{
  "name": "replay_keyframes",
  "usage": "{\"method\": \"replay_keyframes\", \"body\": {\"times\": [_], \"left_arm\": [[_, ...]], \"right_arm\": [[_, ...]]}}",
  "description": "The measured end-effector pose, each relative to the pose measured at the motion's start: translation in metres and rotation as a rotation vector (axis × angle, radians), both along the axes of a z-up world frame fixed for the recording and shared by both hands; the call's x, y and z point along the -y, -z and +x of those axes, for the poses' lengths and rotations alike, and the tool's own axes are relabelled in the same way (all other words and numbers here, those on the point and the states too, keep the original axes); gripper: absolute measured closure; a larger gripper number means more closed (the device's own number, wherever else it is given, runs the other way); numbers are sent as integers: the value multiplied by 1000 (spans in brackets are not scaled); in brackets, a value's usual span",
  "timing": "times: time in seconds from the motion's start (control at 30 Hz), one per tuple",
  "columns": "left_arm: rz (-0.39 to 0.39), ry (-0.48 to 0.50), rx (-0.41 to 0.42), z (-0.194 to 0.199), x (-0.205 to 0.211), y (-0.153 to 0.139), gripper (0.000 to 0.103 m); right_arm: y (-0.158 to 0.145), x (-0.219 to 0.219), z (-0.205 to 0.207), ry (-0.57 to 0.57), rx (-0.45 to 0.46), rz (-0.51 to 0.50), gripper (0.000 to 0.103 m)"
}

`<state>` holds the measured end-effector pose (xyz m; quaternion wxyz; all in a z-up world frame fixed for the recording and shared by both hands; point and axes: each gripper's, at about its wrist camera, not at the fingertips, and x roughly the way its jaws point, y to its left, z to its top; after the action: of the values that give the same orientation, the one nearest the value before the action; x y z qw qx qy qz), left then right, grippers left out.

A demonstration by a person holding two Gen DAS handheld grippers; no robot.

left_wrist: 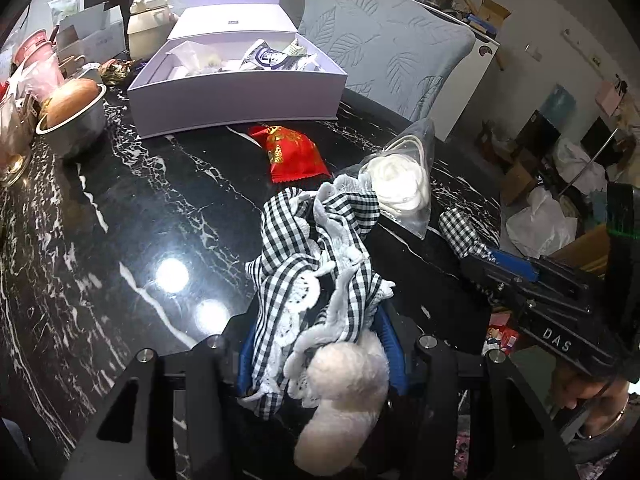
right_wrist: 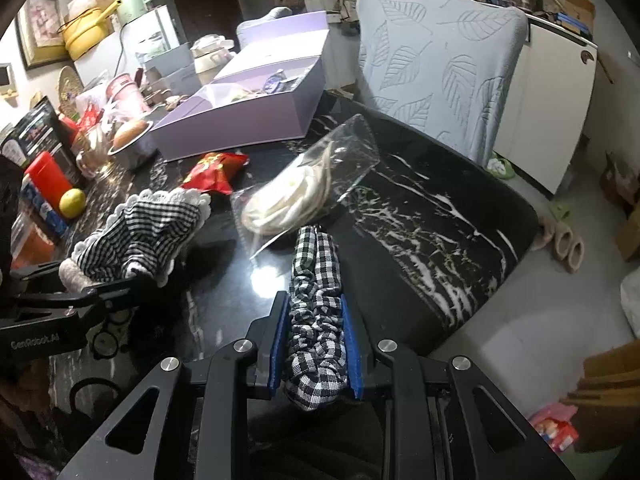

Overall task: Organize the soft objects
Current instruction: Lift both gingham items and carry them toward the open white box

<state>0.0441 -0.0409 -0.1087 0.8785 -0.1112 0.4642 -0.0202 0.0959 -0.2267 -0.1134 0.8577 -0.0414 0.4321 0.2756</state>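
My left gripper [left_wrist: 320, 340] is shut on a bunched black-and-white checked cloth with white lace trim [left_wrist: 316, 248] and a white fluffy part [left_wrist: 344, 400], held over the black marble table [left_wrist: 120, 220]. The same cloth shows in the right wrist view [right_wrist: 144, 232] with the left gripper [right_wrist: 92, 292] beneath it. My right gripper [right_wrist: 316, 332] is shut on a narrow checked cloth piece [right_wrist: 316, 304] near the table's right edge; it also shows in the left wrist view [left_wrist: 464, 228]. A clear bag of white soft items [right_wrist: 296, 192] lies just ahead, also seen in the left wrist view [left_wrist: 400, 184].
A red snack packet [left_wrist: 294, 154] lies mid-table. An open lilac box [left_wrist: 240, 88] holds packets at the back. A metal bowl with a bun [left_wrist: 74, 114] and clutter stand at left. A chair with a leaf-pattern cover [right_wrist: 440, 64] is behind the table. A lime [right_wrist: 73, 202] is at left.
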Motion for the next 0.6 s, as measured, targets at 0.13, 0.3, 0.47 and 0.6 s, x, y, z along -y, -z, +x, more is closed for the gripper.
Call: {"method": "replay_keyframes", "body": {"times": [0.13, 0.3, 0.47, 0.6], "left_arm": [[-1, -1, 17, -6, 0, -6, 53], [5, -9, 60, -14, -1, -21, 53], [20, -10, 117, -23, -1, -41, 53], [25, -15, 164, -29, 0, -58, 53]], "right_arm": [[-5, -5, -11, -31, 2, 11, 78], [-17, -10, -26, -65, 25, 29, 78], [-31, -13, -38, -93, 46, 60, 78], [-44, -18, -47, -121, 82, 73, 78]]}}
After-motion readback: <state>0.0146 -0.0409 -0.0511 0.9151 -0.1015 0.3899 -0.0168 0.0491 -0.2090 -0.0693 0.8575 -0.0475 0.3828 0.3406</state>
